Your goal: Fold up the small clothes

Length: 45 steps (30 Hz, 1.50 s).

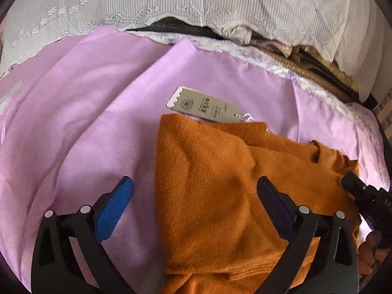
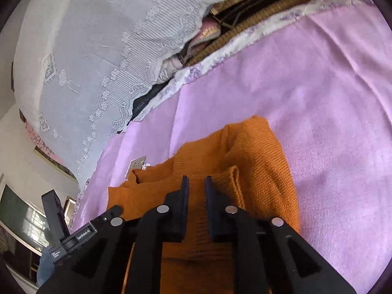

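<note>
An orange knit sweater [image 1: 208,171] lies partly folded on a pink sheet [image 1: 85,122], with a grey paper tag [image 1: 203,105] at its far edge. My left gripper [image 1: 194,180] is wide open just above the sweater's left edge; one blue pad is over the sheet, the other over the knit. In the right wrist view the sweater [image 2: 257,159] shows a folded ribbed part. My right gripper [image 2: 196,178] hovers over it with its jaws a narrow gap apart, and the pads do not press on the knit seen between them. The right gripper's body [image 1: 367,196] and a hand [image 1: 370,252] show at the left view's edge.
White lace fabric [image 1: 147,0] covers things behind the sheet. A woven mat and dark items [image 1: 306,71] sit at the sheet's far right edge. Bare pink sheet [image 2: 330,98] stretches to the right of the sweater and also to its left.
</note>
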Each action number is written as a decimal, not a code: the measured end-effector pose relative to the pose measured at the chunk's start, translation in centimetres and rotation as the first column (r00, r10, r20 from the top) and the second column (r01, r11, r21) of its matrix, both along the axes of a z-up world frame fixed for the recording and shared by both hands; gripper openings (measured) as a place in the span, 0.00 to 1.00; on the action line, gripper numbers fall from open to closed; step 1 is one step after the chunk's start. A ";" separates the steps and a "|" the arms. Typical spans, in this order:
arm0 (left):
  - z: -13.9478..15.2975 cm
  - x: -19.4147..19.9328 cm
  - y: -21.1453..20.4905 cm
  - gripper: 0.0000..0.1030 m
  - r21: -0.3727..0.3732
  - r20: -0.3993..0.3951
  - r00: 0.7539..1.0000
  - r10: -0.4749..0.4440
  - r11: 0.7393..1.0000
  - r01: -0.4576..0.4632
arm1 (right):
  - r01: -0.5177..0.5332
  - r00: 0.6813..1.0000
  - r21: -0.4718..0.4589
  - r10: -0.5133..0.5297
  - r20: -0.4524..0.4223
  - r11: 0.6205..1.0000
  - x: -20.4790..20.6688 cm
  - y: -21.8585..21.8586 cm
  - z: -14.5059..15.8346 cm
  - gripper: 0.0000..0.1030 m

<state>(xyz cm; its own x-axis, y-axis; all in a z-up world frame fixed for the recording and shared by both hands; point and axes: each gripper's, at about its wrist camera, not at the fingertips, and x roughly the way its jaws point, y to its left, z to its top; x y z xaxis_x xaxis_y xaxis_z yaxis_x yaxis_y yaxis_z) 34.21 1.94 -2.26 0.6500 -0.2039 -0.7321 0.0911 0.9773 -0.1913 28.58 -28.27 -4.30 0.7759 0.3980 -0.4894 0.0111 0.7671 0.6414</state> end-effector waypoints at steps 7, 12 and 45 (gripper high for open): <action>-2.0 -1.1 -1.1 0.96 -0.010 -0.114 0.984 -0.141 0.990 0.140 | -0.101 0.995 -0.118 0.098 -0.036 0.988 -1.1 2.8 0.2 0.53; -1.7 -3.8 -0.3 0.96 0.009 -0.084 0.990 -0.113 0.993 0.114 | -0.036 0.999 -0.052 0.035 -0.017 0.998 -3.4 1.1 -0.1 0.53; -2.1 -24.0 5.0 0.96 0.043 -0.119 0.971 -0.208 0.976 0.214 | -0.271 0.962 0.002 0.271 -0.019 0.962 -27.8 -1.5 -0.9 0.61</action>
